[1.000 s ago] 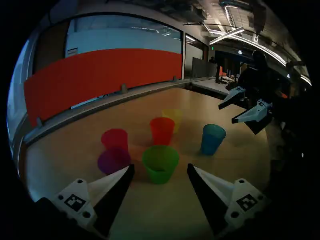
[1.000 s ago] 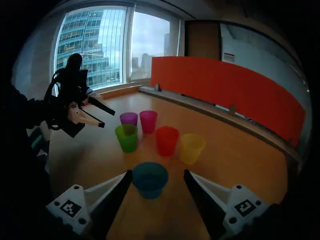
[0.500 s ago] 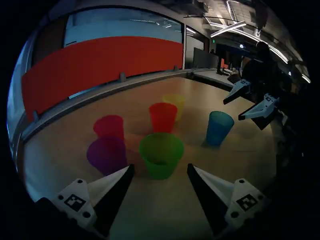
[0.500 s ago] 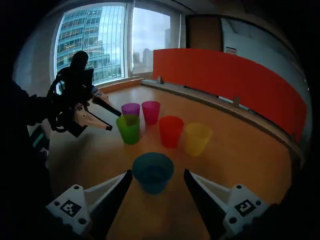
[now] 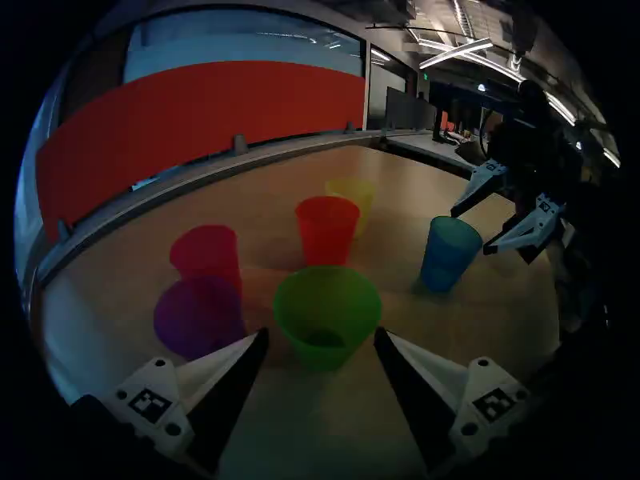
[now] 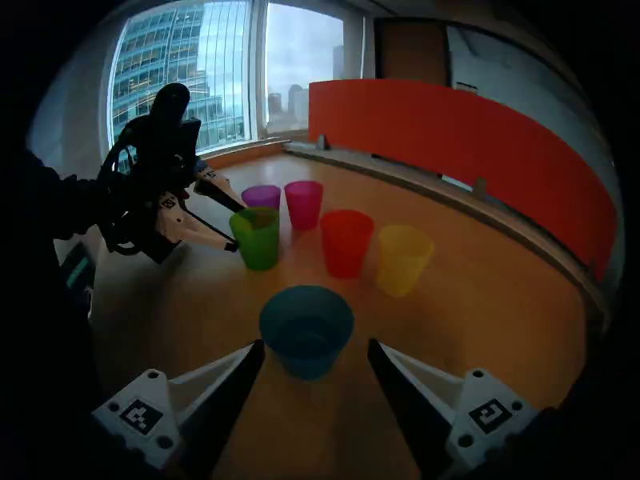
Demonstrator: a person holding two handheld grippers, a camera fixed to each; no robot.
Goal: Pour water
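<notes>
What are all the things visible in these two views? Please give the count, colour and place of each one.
table: 1, light wood, under all the cups
partition: 1, orange-red, along the table's far edge
windows: large, showing tall buildings, at the table's end
green cup: 1, green, upright, beside the purple cup
purple cup: 1, purple, upright, in front of the pink cup
pink cup: 1, magenta, upright
red cup: 1, red-orange, upright, middle of the group
yellow cup: 1, yellow, upright, beside the red cup
blue cup: 1, blue, upright, apart from the group
left claw: 1, white and black, open, at the green cup
right claw: 1, white and black, open, at the blue cup
</notes>
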